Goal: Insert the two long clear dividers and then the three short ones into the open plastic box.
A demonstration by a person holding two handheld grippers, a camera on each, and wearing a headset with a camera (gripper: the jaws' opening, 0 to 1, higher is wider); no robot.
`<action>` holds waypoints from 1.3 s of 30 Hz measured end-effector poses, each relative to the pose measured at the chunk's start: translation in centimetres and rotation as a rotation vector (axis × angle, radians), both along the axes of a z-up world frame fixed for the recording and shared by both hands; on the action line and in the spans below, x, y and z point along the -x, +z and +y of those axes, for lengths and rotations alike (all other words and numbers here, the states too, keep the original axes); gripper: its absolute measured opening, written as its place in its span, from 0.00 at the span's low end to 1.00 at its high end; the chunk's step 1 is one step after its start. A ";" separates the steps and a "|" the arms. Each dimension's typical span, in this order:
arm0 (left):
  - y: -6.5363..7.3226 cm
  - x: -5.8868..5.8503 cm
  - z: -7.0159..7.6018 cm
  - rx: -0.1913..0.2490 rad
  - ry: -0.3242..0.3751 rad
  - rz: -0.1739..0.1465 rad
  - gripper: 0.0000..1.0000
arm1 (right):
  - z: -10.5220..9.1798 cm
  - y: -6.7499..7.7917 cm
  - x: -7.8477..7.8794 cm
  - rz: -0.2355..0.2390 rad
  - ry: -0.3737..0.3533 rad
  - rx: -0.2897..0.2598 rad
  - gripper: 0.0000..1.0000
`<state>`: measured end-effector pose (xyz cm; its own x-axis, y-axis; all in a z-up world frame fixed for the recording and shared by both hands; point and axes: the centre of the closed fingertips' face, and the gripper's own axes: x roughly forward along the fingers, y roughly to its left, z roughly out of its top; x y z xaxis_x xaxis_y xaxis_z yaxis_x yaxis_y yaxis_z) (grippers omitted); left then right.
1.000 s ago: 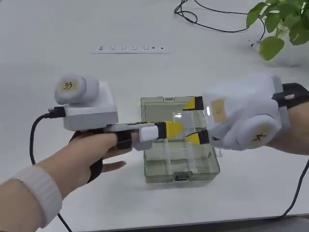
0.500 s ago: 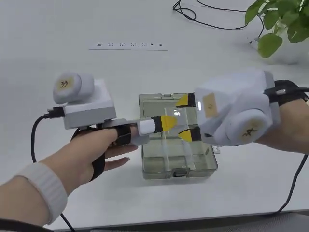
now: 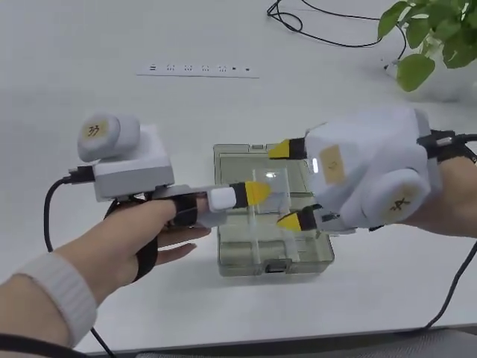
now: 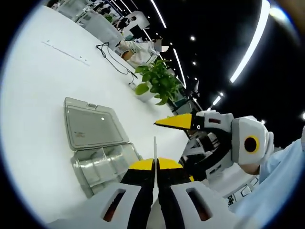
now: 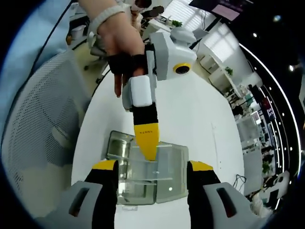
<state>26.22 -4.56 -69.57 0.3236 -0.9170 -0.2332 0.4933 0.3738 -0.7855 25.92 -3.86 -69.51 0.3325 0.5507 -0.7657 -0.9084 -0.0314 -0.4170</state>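
Left gripper (image 4: 155,166) tight on 1 clear divider (image 4: 155,147), right gripper (image 3: 285,185) agape, both over box (image 3: 238,270) rim.

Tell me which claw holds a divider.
The left claw: its jaws are shut on a thin clear divider. The right claw stands open, empty.

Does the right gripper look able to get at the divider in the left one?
Likely yes. The right gripper is open, its jaws either side of the left gripper's tip, which pinches the divider above the box; nothing stands between them.
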 end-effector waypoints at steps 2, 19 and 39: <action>-0.4 0.4 0.1 -0.040 -0.038 -0.029 0.00 | -0.3 0.4 0.0 0.046 -0.017 -0.028 0.59; 1.3 4.1 0.3 -0.020 -0.268 -0.309 0.00 | -2.0 1.6 2.5 0.599 -0.052 -0.038 0.29; 1.3 6.2 -0.2 -0.028 -0.380 -0.413 0.00 | -0.4 0.9 5.6 0.824 -0.009 0.109 0.06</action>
